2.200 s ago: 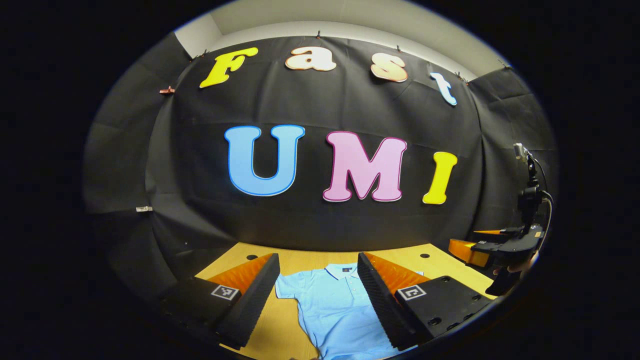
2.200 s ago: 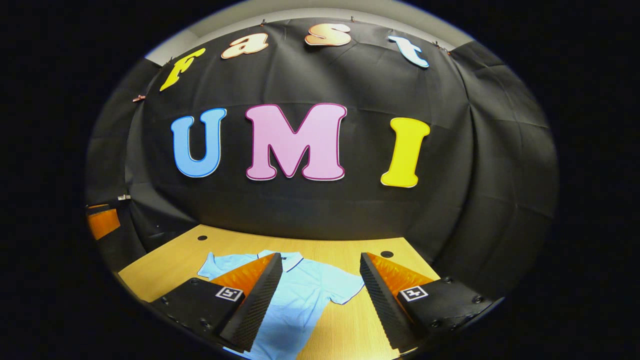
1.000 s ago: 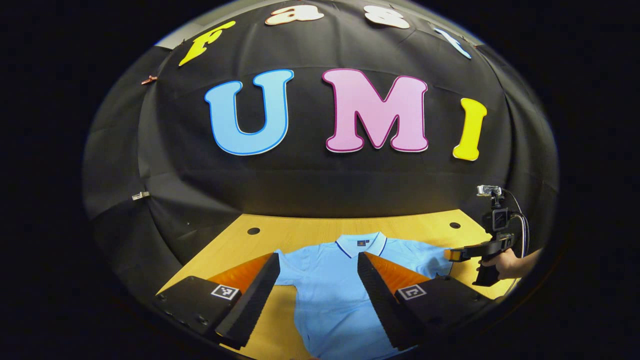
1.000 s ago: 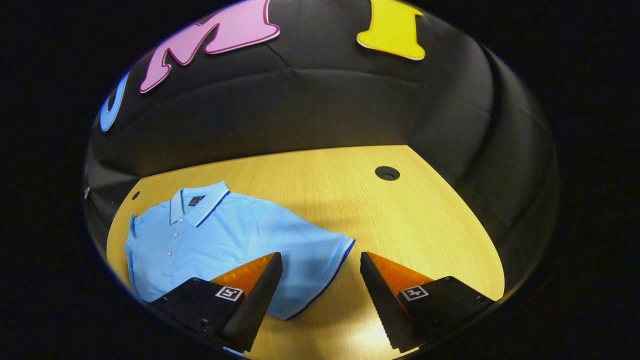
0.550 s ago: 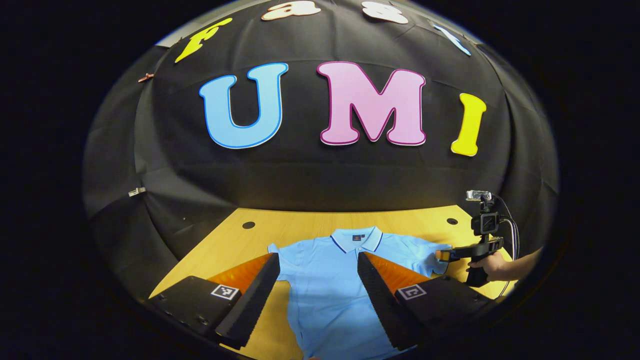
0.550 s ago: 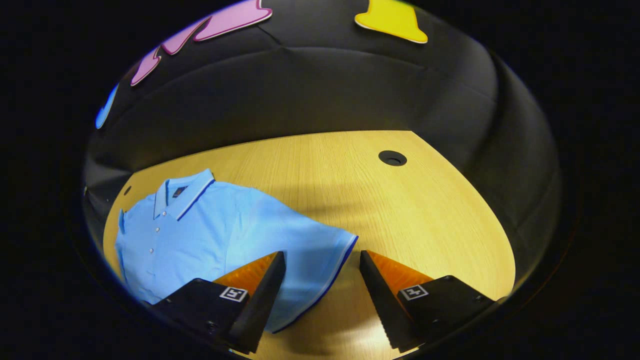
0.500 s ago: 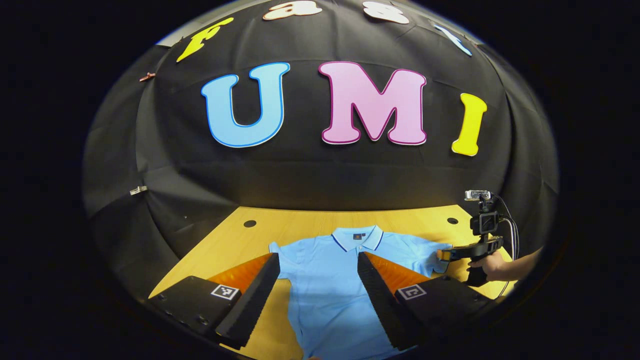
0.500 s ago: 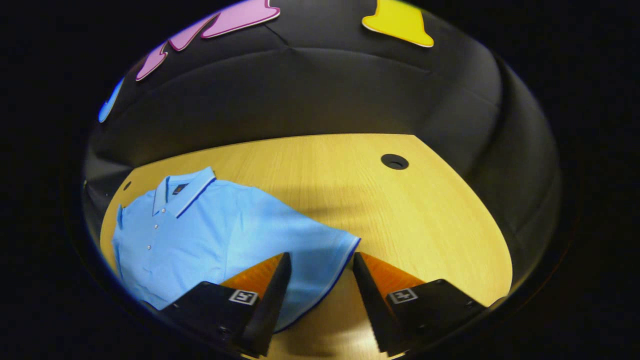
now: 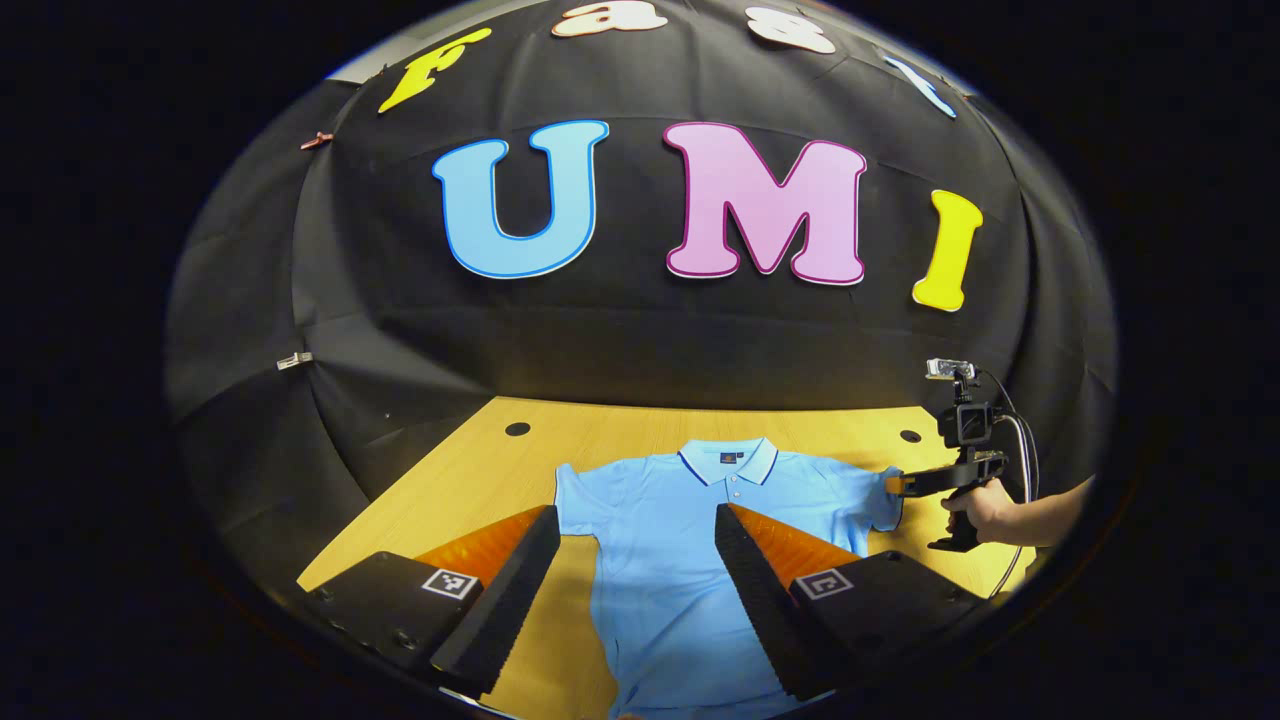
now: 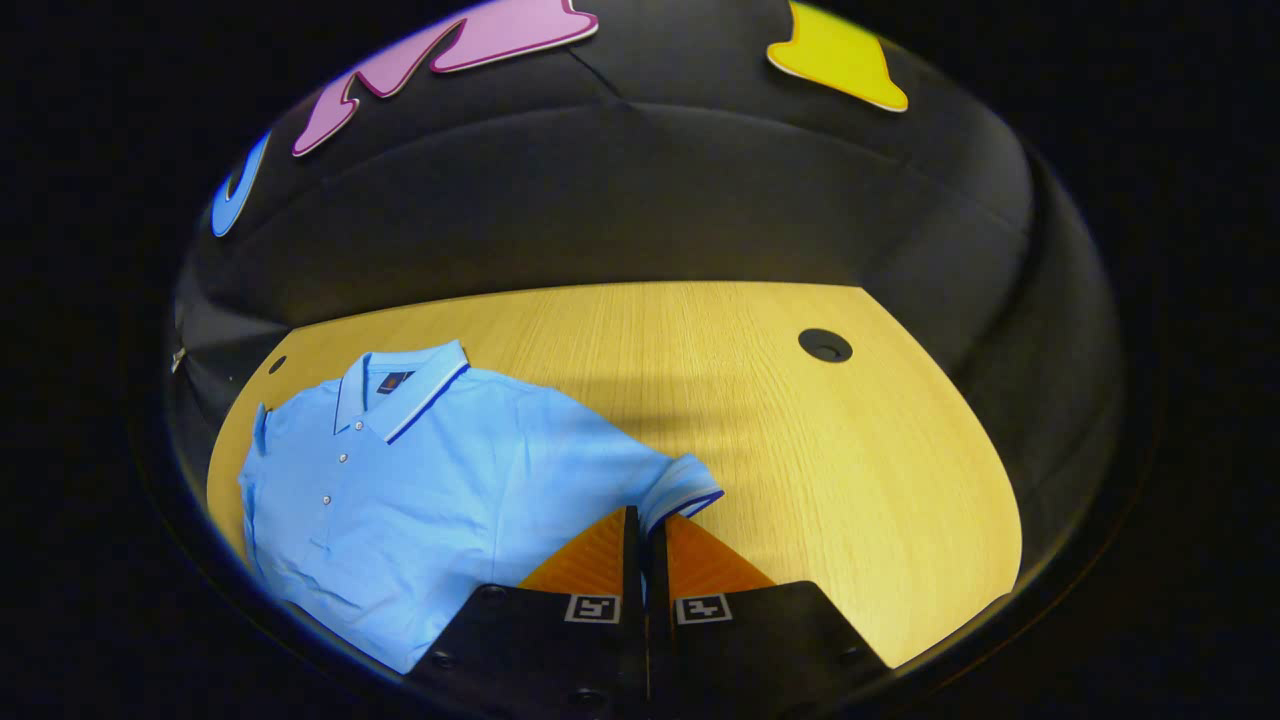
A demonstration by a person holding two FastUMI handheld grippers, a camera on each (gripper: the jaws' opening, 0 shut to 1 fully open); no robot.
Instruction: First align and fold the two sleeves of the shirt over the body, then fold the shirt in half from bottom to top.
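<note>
Light-blue polo shirt [image 10: 430, 480] flat on wooden table [image 10: 800, 450], right gripper [image 10: 645, 530] apparently pinching sleeve cuff [image 10: 685, 490], left gripper [image 9: 635, 570] spread wide above shirt body.

bare table [image 10: 800, 450] right of the shirt [image 10: 450, 480] — open passage, booth wall close behind

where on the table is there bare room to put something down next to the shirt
Widest bare wood: the table right of the sleeve in the right gripper view, around the round hole. A narrower strip runs between the collar and the booth wall. Crowded: the polo shirt itself, and the sleeve hem, where the right tongs pinch.
</note>
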